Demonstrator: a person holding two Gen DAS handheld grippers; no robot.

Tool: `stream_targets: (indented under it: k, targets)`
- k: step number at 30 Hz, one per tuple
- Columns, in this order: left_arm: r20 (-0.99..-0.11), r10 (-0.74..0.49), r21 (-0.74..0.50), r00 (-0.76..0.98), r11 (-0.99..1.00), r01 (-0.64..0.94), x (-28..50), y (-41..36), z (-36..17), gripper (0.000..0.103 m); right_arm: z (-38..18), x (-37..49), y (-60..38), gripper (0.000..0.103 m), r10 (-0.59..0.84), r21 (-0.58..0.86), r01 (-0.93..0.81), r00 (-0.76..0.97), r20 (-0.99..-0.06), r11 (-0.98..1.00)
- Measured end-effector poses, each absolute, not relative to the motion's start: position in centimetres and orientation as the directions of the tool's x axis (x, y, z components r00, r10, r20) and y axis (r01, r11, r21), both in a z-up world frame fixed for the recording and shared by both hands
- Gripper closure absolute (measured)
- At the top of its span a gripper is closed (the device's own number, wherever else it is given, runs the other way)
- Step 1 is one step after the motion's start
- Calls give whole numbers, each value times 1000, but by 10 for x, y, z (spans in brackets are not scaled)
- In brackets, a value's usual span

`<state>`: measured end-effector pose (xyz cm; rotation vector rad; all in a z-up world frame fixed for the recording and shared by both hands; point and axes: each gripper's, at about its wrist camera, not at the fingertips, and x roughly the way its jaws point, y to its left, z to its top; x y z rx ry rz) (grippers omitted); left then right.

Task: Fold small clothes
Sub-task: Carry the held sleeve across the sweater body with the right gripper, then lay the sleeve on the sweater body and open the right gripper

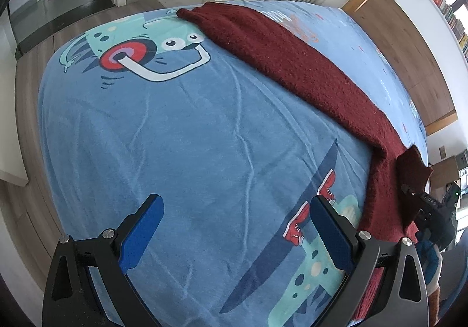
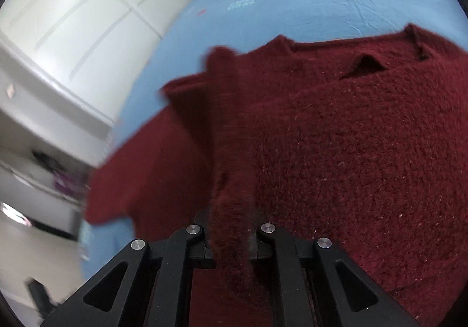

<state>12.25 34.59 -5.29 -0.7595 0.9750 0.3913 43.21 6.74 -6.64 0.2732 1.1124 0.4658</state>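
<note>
A dark red knitted sweater (image 1: pixel 292 63) lies spread on the blue cartoon-print bedsheet (image 1: pixel 175 137), running along the right side in the left wrist view. My left gripper (image 1: pixel 236 199) hovers open above bare sheet to the left of the sweater, with nothing between its blue pads (image 1: pixel 140 236). In the right wrist view the sweater (image 2: pixel 351 151) fills the frame, neck opening at the top. My right gripper (image 2: pixel 231 210) is shut on a raised strip of the sweater (image 2: pixel 231 137), which hides its fingertips. The same gripper (image 1: pixel 421 201) shows at the right edge, holding up a flap.
The bed drops off to a wooden floor (image 1: pixel 29 93) on the left. White wardrobe doors (image 2: pixel 73 20) stand beyond the bed. A wooden panel (image 1: pixel 403 49) and a bookshelf (image 1: pixel 444 5) line the far right wall.
</note>
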Motion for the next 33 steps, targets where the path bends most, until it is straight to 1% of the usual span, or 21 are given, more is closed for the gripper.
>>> stream_targets:
  k: [5, 7, 9, 10, 12, 13, 14, 15, 16, 17, 21, 23, 25, 27, 30, 33]
  targets:
    - [-854, -40, -401, 518, 684, -610, 123, 342, -55, 4, -62, 417, 96, 88, 406, 298, -315, 373, -834, 901]
    - [-853, -43, -404, 520, 685, -606, 122, 340, -54, 4, -68, 396, 111, 88, 389, 267, -335, 378, -840, 903]
    - [-851, -43, -405, 523, 687, -603, 122, 339, -52, 4, -68, 393, 119, 86, 372, 242, -349, 375, -849, 905]
    - [-849, -44, -407, 527, 689, -599, 122, 338, -50, 4, -69, 375, 126, 84, 368, 237, -355, 368, -854, 904]
    - [-844, -43, -411, 534, 692, -594, 122, 336, -47, 4, -81, 369, 135, 79, 352, 212, -378, 352, -868, 901]
    - [-842, -40, -411, 538, 693, -592, 121, 335, -44, 4, -81, 366, 143, 74, 343, 197, -388, 354, -870, 900]
    - [-839, -35, -411, 542, 694, -592, 121, 334, -42, 4, -80, 361, 151, 66, 339, 183, -406, 354, -871, 895]
    - [-837, -32, -413, 547, 693, -591, 121, 333, -40, 4, -80, 356, 157, 61, 344, 183, -419, 351, -871, 889]
    - [-835, -31, -414, 549, 693, -591, 122, 332, -39, 4, -78, 360, 157, 54, 347, 182, -428, 348, -871, 885]
    - [-833, -28, -414, 552, 693, -590, 123, 331, -36, 4, -77, 355, 164, 51, 351, 179, -443, 343, -871, 878]
    - [-814, 10, -402, 580, 711, -577, 124, 326, -23, 4, -68, 345, 167, 50, 393, 215, -461, 336, -856, 861]
    - [-806, 19, -398, 591, 723, -566, 128, 322, -17, 4, -58, 348, 148, 50, 415, 236, -454, 348, -841, 859]
    - [-811, 3, -396, 586, 733, -553, 134, 319, -15, 4, -44, 357, 131, 52, 414, 231, -439, 385, -825, 868]
    - [-819, -15, -391, 574, 746, -539, 140, 314, -16, 4, -35, 359, 114, 52, 393, 205, -423, 424, -816, 883]
    - [-826, -44, -394, 562, 758, -520, 148, 307, -21, 4, -33, 364, 89, 52, 355, 181, -377, 465, -811, 908]
    - [-831, -59, -396, 552, 761, -514, 154, 301, -26, 4, -34, 362, 64, 52, 355, 201, -346, 473, -806, 917]
